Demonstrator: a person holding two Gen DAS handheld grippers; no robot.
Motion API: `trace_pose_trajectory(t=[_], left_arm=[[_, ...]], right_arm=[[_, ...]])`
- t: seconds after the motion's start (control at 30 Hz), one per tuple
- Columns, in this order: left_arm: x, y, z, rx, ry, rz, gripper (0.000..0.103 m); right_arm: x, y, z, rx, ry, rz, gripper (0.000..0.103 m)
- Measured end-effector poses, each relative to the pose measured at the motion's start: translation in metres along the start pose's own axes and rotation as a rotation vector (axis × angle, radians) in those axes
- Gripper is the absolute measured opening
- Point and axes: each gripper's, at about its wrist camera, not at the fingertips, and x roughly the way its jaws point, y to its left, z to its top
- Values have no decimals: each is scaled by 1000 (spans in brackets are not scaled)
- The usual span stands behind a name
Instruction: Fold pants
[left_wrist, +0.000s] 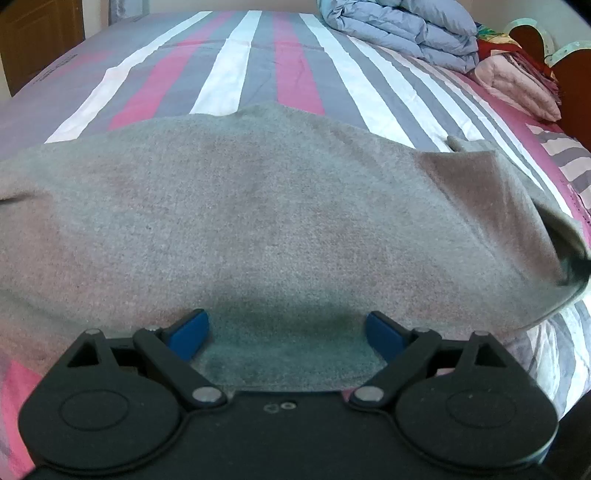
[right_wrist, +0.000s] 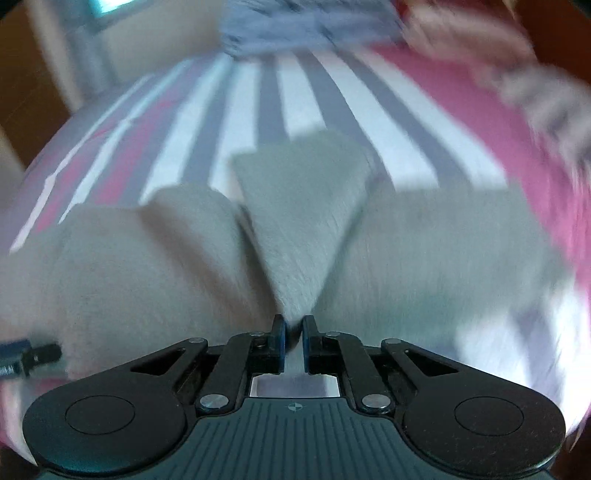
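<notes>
A: In the left wrist view, what appears from left to right?
B: Grey pants fill the middle, lying on the striped bed; a folded quilt sits upper right. The left claw gapes wide, holding nothing.
A: And the right wrist view?
B: The right claw, lower centre, pinches a raised fold of the pants.

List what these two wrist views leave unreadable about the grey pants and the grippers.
- Left wrist: grey fleece pants run off the left edge, and the open left gripper covers their near hem.
- Right wrist: motion blur smears the striped bedsheet. The right gripper pinches a raised fold; which part is unclear.
</notes>
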Motion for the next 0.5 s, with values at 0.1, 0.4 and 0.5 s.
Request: trace_pose_trajectory(t=[0.1,0.4,0.5], left_arm=[[1,-1,0,-1,-3,6,86],[1,-1,-5,-4,-9,4,88],[1,1,-6,-6,-12,-1,88]], right_arm=[[2,12,15,-84,-24,-5,38],[55,39,50,-275,-36,-106,57],[77,47,50,-319,-4,-117,57]])
